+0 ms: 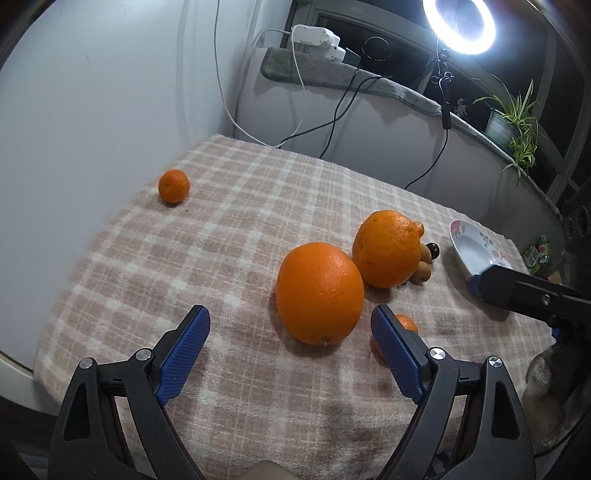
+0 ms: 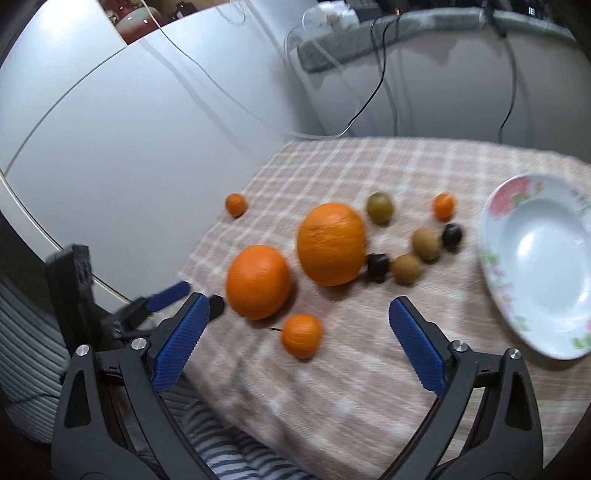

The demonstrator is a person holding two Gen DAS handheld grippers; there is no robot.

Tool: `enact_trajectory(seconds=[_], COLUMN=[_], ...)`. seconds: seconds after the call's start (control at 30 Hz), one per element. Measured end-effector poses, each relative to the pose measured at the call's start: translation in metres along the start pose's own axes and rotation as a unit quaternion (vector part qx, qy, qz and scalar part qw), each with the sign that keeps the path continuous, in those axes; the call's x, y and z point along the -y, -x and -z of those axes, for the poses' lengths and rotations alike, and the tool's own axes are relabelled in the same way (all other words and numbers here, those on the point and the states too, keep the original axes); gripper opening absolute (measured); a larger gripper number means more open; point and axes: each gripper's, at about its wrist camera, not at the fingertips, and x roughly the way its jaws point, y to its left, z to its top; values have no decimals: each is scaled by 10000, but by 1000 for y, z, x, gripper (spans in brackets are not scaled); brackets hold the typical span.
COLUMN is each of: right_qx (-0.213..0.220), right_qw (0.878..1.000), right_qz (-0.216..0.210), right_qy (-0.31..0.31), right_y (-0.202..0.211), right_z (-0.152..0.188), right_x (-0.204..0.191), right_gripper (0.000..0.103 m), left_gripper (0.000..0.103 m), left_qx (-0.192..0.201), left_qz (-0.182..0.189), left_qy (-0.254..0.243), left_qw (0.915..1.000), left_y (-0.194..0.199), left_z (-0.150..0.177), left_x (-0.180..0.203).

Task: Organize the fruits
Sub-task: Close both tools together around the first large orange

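Two big oranges lie side by side on the checked cloth: the nearer orange [image 1: 320,293] [image 2: 258,281] and the farther orange [image 1: 388,248] [image 2: 331,243]. A small mandarin [image 1: 405,323] [image 2: 301,335] rests close by, half hidden behind my left finger. Another small mandarin [image 1: 173,186] [image 2: 235,204] sits alone at the far left. Brown-green small fruits [image 2: 426,238] and dark ones [image 2: 378,266] cluster near the white flowered bowl [image 2: 535,273] [image 1: 476,253]. My left gripper [image 1: 290,354] is open just before the nearer orange. My right gripper [image 2: 299,341] is open around the near mandarin's position, above it.
A white wall [image 1: 92,129] borders the table's left edge. Cables [image 1: 343,99] hang at the back below a grey-covered ledge with a ring light [image 1: 459,24] and a potted plant [image 1: 511,122]. Striped fabric [image 2: 229,454] shows at the near edge.
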Motion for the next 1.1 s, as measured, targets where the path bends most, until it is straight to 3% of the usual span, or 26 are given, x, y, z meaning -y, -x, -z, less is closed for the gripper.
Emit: enact_trajectory(seconds=[0.23,0.53,1.1], right_qx=[-390,-775,-1062], right_qw=[9986,9956,9922], right_qz=[-322,-442,-415], right_qy=[-130,-274,-507], right_y=[-31,-66,-107], right_z=[-8,-14,-20], right_x=[-12,-18,-15], right_gripper=[86,75,74], left_gripper=[87,82,71], left_qx=[-124,-300,-548], left_qz=[232,513,971], left_qy=[50,72,384], left_qw=[9996,9982,9930], left_y=[-9,-23,-48], left_z=[1,1,-4], left_x=[-3,-1,-7])
